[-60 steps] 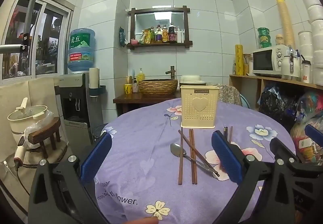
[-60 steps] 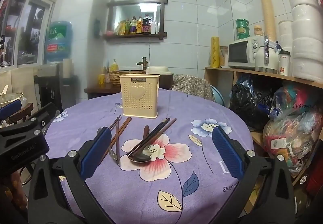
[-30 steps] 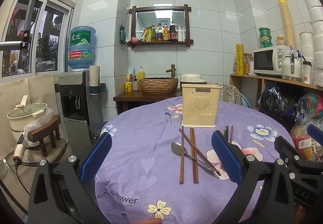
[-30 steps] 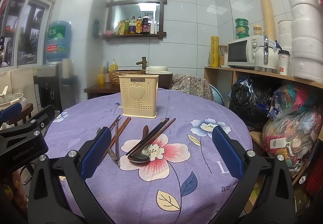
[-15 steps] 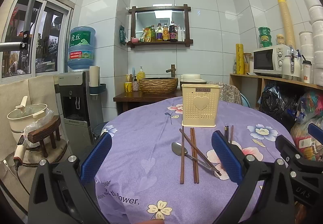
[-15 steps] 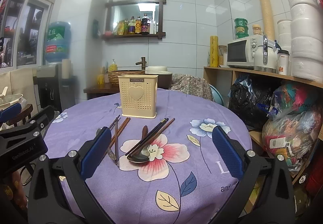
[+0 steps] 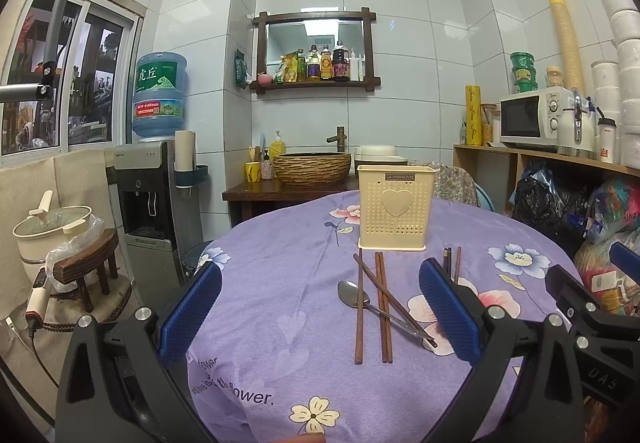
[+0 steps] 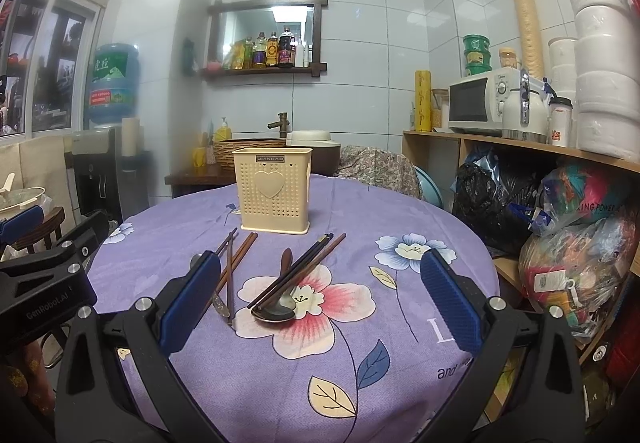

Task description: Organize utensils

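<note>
Left gripper [image 7: 320,307] and right gripper [image 8: 320,303] both hover over the table [image 7: 260,363] with fingers wide apart and empty, utensils lying loose in front of the holder [image 7: 396,213]: brown chopsticks [image 7: 382,307] crossing a spoon [image 7: 354,293], dark chopsticks [image 8: 296,273] over a second spoon [image 8: 278,311].

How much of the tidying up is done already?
Nothing looks done yet. No utensil shows above the rim of the cream utensil holder. Both the left gripper and right gripper are open and hold nothing. Left to do: the brown chopsticks, metal spoon, dark chopsticks and second spoon lie on the tablecloth.
</note>
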Motion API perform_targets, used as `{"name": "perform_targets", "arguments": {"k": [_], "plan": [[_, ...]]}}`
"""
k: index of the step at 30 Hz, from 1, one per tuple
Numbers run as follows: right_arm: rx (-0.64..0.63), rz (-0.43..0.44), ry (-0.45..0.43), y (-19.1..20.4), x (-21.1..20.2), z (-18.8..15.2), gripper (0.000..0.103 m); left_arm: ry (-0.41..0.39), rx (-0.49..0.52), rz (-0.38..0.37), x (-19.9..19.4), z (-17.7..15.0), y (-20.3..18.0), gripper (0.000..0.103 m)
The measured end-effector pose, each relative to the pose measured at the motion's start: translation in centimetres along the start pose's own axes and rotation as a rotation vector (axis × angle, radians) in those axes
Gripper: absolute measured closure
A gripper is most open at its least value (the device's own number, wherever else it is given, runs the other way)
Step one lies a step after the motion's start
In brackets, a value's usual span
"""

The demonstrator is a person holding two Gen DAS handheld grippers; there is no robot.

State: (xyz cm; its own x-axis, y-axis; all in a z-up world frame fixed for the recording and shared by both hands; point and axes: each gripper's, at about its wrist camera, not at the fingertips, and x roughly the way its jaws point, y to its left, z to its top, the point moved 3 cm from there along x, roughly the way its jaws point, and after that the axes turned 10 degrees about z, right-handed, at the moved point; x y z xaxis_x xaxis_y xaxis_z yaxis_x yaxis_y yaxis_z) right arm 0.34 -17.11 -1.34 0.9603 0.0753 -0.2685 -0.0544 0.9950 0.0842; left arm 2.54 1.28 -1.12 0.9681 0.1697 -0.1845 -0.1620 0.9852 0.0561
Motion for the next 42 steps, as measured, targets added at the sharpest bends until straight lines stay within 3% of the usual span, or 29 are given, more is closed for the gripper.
{"name": "perform_targets", "arguments": {"k": [21, 26, 31, 37, 42], "plan": [[-0.001, -0.012, 0.026, -0.3, 1.0, -0.2, 0.005, 0.019, 0.011, -0.016, 0.7, -0.2, -0.2, 0.005], [0.007, -0.013, 0.138, -1.8, 4.7, -0.2, 0.005, 0.164, 0.100, -0.041, 4.0, -0.7, -1.2, 0.005], [0.153, 0.036, 0.280, -5.8, 9.5, 0.3, 0.005, 0.283, 0.149, -0.087, 8.9, -1.1, -1.3, 0.005], [0.184, 0.049, 0.400, -7.1, 15.0, 0.7, 0.007, 0.444, 0.161, -0.148, 14.5, -1.4, -2.5, 0.028], [0.239, 0.041, 0.508, -8.0, 20.1, 0.5, 0.021, 0.523, 0.187, -0.199, 17.8, -1.4, -4.5, 0.049]]}}
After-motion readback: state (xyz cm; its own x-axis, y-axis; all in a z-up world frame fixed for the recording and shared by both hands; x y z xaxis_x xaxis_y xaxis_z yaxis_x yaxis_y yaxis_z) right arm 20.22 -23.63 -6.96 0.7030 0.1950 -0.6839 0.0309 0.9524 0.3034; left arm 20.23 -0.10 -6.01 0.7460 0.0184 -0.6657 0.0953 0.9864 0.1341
